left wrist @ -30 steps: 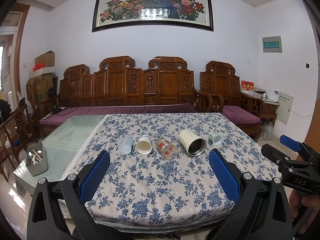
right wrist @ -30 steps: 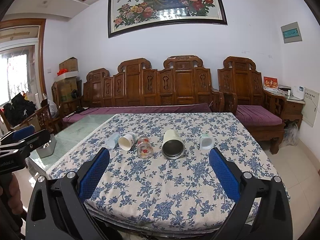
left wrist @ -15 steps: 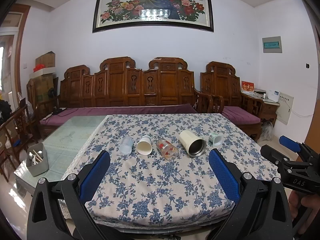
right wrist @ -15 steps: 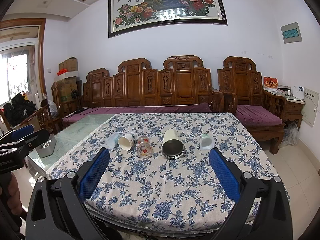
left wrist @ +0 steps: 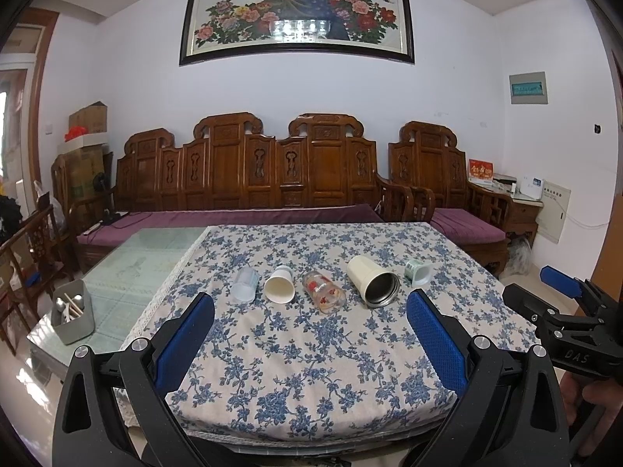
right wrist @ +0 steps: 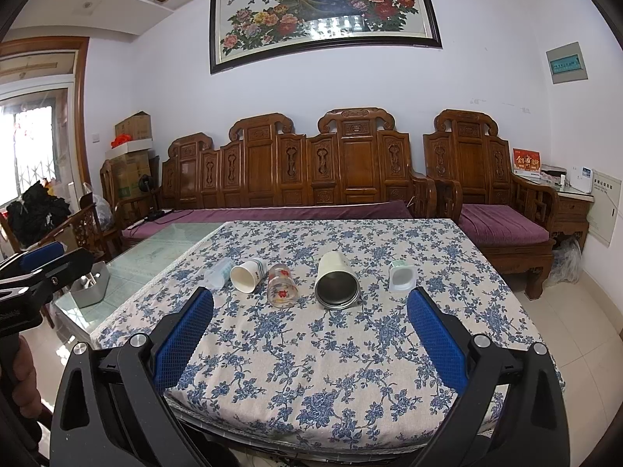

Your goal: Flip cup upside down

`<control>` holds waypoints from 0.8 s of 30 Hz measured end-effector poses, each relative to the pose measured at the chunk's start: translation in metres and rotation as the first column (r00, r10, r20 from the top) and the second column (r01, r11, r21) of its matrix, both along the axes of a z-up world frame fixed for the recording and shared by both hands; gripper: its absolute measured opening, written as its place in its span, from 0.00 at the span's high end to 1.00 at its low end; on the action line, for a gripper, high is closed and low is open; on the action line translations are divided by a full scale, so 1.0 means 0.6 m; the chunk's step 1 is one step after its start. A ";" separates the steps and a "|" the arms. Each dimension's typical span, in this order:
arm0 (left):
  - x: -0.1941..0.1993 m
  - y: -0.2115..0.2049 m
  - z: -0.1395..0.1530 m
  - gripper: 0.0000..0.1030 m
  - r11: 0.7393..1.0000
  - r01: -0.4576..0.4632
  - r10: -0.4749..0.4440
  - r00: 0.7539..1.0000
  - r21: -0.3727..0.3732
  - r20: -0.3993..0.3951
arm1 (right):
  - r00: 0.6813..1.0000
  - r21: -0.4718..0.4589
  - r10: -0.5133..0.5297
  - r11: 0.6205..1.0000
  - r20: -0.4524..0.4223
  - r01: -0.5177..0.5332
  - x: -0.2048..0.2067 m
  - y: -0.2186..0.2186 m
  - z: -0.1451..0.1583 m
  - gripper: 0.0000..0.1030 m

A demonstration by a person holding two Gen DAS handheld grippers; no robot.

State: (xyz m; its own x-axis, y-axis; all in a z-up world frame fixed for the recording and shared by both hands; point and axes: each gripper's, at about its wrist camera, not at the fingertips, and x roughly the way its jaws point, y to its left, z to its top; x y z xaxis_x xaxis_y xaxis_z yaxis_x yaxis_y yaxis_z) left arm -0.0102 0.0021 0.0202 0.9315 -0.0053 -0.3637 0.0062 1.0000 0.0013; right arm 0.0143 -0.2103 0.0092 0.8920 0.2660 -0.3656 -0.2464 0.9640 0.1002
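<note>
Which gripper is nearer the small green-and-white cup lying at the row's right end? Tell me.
Right. The right gripper sits nearly in front of the small green-and-white cup; the left gripper is farther left.

A carved wooden sofa [left wrist: 272,179] with purple cushions [left wrist: 233,220] is running along the pale wall [left wrist: 447,89] — above it a framed peacock-and-peony painting [left wrist: 298,19] is hanging and catching a glare. Cardboard boxes [right wrist: 130,148] are stacking up in the left corner, and daylight is coming through a barred window [right wrist: 29,159] — the tiled floor [right wrist: 584,334] is shining. A flowered cloth [right wrist: 350,334] is covering the bench.
</note>
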 end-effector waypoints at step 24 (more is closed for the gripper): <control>0.044 0.009 -0.055 0.08 1.000 -0.001 0.000 0.993 -0.010 -0.118 | 0.999 -0.020 -0.001 1.000 -0.050 0.000 0.021 -0.001 -0.032 0.03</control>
State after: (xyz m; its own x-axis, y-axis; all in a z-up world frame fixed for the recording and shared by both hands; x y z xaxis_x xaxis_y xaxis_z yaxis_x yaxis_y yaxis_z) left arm 0.0163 0.0078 -0.0129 0.8823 -0.0093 -0.4707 0.0054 0.9999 -0.0098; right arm 0.0267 -0.2107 -0.0100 0.8725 0.2578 -0.4150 -0.2414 0.9660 0.0927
